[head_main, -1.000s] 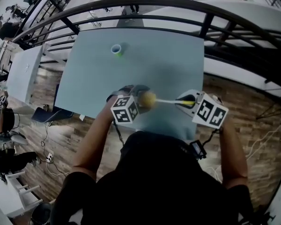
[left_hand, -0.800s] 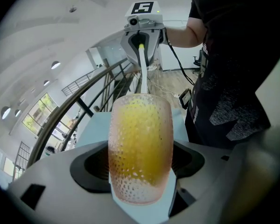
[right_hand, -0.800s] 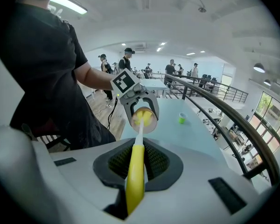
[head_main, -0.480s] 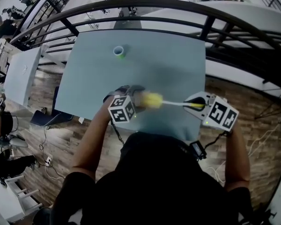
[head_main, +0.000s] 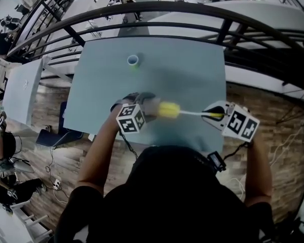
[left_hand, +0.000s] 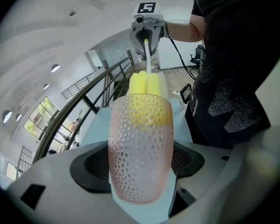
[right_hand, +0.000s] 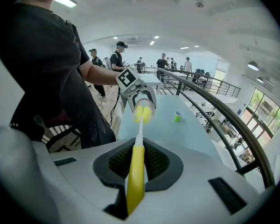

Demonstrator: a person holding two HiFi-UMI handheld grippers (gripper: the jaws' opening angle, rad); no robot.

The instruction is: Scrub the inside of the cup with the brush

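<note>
left gripper (left_hand: 140,183) jaws clamped on cup (left_hand: 140,143), right gripper (right_hand: 135,183) jaws on brush (head_main: 168,109). Head partly in from 3 o'clock: keep coaxial, push deeper, twist.

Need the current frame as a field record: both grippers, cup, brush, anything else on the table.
left gripper: jaws shut on the cup
cup: pink, translucent, dimpled; mouth points toward the right gripper
right gripper: jaws shut on the brush handle
brush: yellow handle, thin white stem, yellow sponge head
sponge head: partly inside the cup mouth, the rest sticking out past the rim
height: both held in the air over the near edge of the table
other: small green cup upright at the far side of the table, untouched
</note>
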